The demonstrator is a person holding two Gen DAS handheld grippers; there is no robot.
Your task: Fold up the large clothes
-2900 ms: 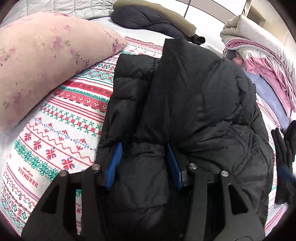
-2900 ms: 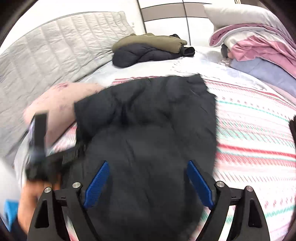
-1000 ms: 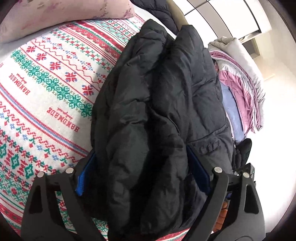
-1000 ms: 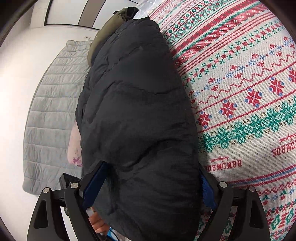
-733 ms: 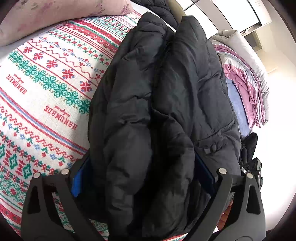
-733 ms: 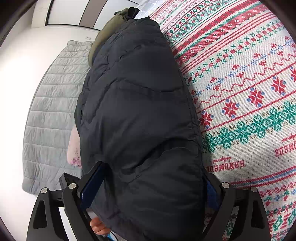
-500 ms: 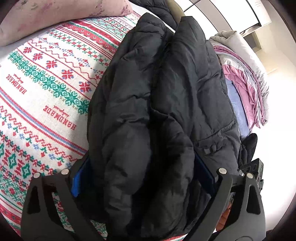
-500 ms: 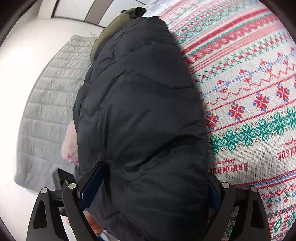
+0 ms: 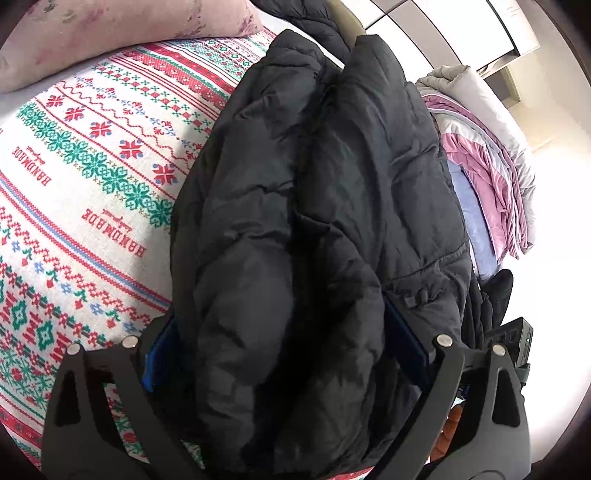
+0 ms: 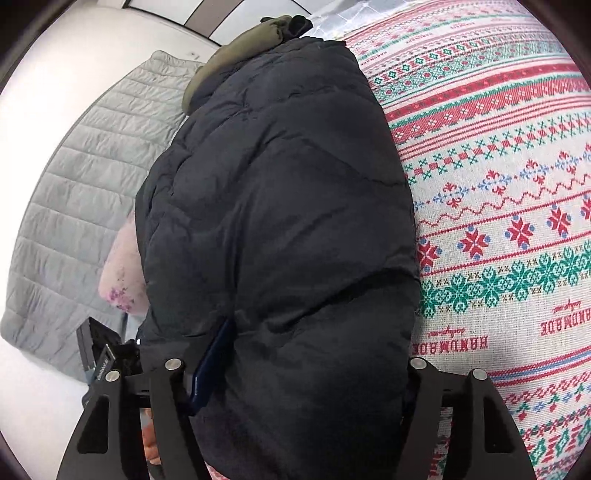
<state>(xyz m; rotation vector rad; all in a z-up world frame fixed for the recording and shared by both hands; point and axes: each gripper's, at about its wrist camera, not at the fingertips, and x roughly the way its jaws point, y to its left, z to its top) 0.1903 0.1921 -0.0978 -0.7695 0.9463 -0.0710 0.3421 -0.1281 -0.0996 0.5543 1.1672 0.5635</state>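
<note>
A black puffer jacket (image 9: 317, 221) lies folded into a thick bundle on a bed cover (image 9: 85, 177) with red and green knit-style patterns. My left gripper (image 9: 284, 354) straddles one end of the bundle, its blue pads spread wide and pressed against the padding on both sides. My right gripper (image 10: 306, 373) straddles the opposite end of the same jacket (image 10: 280, 221), its jaws also wide around the bulk. The fingertips of both grippers are mostly hidden by fabric. Each gripper shows at the edge of the other's view.
A pink floral pillow (image 9: 110, 29) lies beyond the jacket on the left. A pile of pink, lilac and grey bedding (image 9: 491, 155) sits at the right. An olive and a dark garment (image 10: 236, 55) lie at the far end. A grey quilted headboard (image 10: 81, 177) stands behind.
Both grippers, earlier above the spread jacket, now clamp the ends of the folded bundle. Over the last second the right gripper's pads have moved inward into the padding.
</note>
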